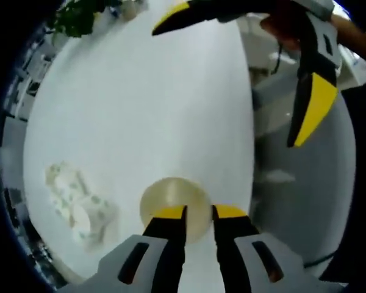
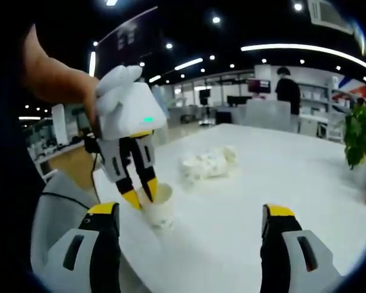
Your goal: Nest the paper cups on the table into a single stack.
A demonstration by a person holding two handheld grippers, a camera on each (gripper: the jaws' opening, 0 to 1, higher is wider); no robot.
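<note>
A plain paper cup (image 1: 171, 198) stands upright near the table's edge, seen from above. My left gripper (image 1: 198, 213) is shut on its rim, with one jaw inside the cup and the other outside. From the right gripper view, the same cup (image 2: 161, 210) sits under the left gripper (image 2: 141, 196), which a hand holds. A bundle of green-patterned paper cups (image 1: 79, 204) lies on its side farther in on the table (image 2: 207, 162). My right gripper (image 2: 192, 213) is open wide and holds nothing; it hovers above the table (image 1: 241, 67).
The white table (image 1: 140, 104) is long, and its edge runs close beside the cup. A potted plant (image 2: 360, 137) stands at the far end (image 1: 79, 15). Grey chairs (image 1: 280, 177) stand beside the table. A person (image 2: 287, 88) stands far behind.
</note>
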